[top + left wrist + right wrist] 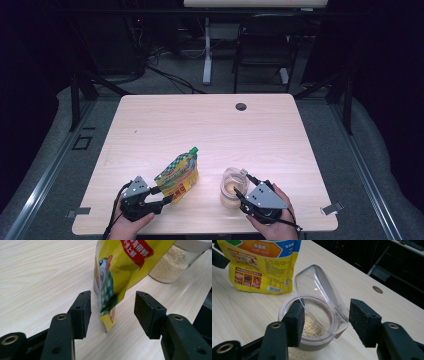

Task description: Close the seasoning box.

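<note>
Two-handed handling of a spouted pouch (178, 176) and a lidded jar (233, 189) on the counter (210, 125). The yellow pouch is seen standing, tilted, near the counter's front edge, its lower corner lying between the pads of the left tongs (167, 199); in the left gripper view a gap is visible on both sides of that corner, so the left tongs (112, 312) are judged open and the pouch unheld. The clear jar, partly filled with pale granules, is placed to the right of the pouch, its transparent lid (322, 295) hinged upward. The right tongs (325, 318) are spread wide around the lid and rim, one pad at or just beside the rim.

Risks: the unsupported pouch may topple toward the jar if it is nudged by a pad. The raised lid may be knocked shut, or the light jar tipped and granules spilled, if the right tongs are drawn back carelessly.

Both hands (131, 225) are held low at the counter's front edge, the tongs pointed forward and slightly inward.
</note>
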Demonstrator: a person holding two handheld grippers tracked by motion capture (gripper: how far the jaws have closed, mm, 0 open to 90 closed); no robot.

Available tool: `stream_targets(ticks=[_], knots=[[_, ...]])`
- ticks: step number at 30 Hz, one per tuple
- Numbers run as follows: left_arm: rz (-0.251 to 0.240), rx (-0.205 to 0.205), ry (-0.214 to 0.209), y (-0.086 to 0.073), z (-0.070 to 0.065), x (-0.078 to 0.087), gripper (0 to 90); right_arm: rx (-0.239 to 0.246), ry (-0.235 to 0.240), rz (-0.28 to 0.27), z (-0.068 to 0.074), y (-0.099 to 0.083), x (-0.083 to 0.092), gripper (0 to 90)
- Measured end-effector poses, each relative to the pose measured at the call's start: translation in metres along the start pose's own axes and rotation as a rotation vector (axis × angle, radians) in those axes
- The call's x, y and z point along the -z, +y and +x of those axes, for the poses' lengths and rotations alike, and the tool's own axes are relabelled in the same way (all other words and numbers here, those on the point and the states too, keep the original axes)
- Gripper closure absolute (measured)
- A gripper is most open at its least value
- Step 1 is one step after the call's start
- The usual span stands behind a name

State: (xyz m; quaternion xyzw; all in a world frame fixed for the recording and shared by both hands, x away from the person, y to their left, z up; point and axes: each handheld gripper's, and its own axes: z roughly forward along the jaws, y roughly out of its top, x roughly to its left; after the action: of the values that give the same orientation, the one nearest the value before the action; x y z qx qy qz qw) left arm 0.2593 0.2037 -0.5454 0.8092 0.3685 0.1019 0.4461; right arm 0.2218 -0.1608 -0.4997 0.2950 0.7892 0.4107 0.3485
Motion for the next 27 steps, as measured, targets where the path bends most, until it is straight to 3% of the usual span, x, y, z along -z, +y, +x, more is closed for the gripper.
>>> stream_targets(ticks=[1,11,27], knots=[[0.001,0.0,0.0,0.0,0.0,0.0,48.1,0.022,-0.009,0.006,0.003,0.0,0.0,45.6],[0.0,0.0,-0.001,0.0,0.0,0.0,48.1,0.075,-0.028,0.008,0.011,0.0,-0.001,44.8],[0.003,-0.005,-0.001,0.0,0.0,0.0,48.1,0.119,-0.032,0.024,0.018,0.0,-0.001,42.7]])
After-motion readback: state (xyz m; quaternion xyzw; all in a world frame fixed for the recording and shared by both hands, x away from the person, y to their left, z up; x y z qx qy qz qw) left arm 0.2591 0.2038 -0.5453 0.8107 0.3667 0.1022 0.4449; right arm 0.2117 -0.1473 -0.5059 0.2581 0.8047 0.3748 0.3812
